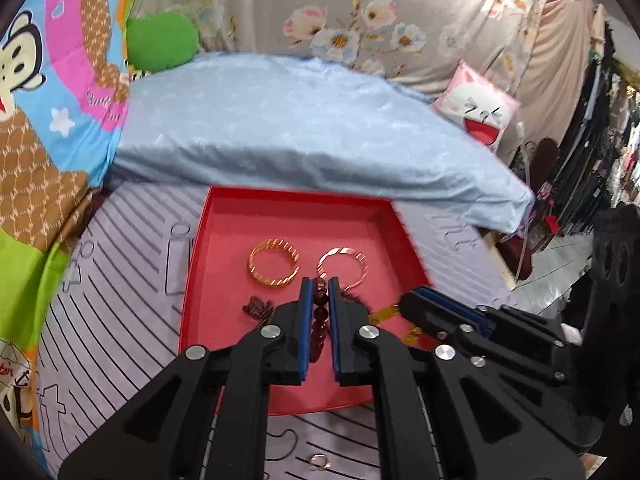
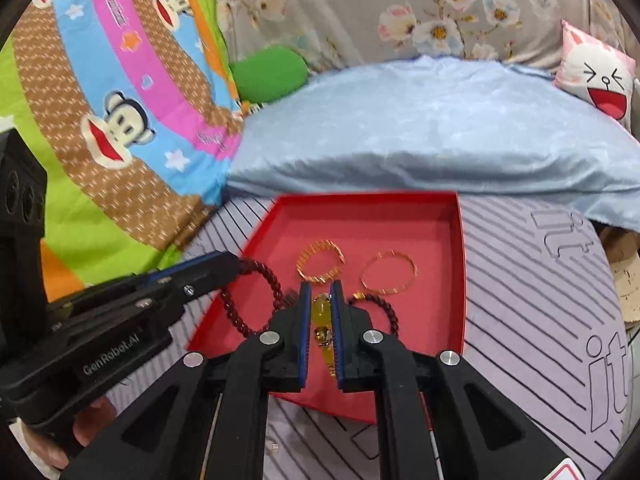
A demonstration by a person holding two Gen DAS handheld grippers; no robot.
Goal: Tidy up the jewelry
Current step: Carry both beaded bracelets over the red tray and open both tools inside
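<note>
Striped lilac bedding [image 1: 120,320] carries a red tray [image 1: 224,240], with a pale blue pillow [image 1: 300,128] beyond it. From the left wrist view, the left gripper [image 1: 319,284] is clenched on a dark red bead bracelet [image 1: 320,314]; just ahead of its tips lie a ridged gold bangle [image 1: 275,264] and a thin gold bangle [image 1: 343,266], side by side in the tray. From the right wrist view, the right gripper [image 2: 320,288] pinches a yellow bead strand [image 2: 322,312] over the tray's near part, both bangles just beyond it; the left gripper [image 2: 236,258] comes in from its left, the bead bracelet [image 2: 256,292] looping from its tips.
</note>
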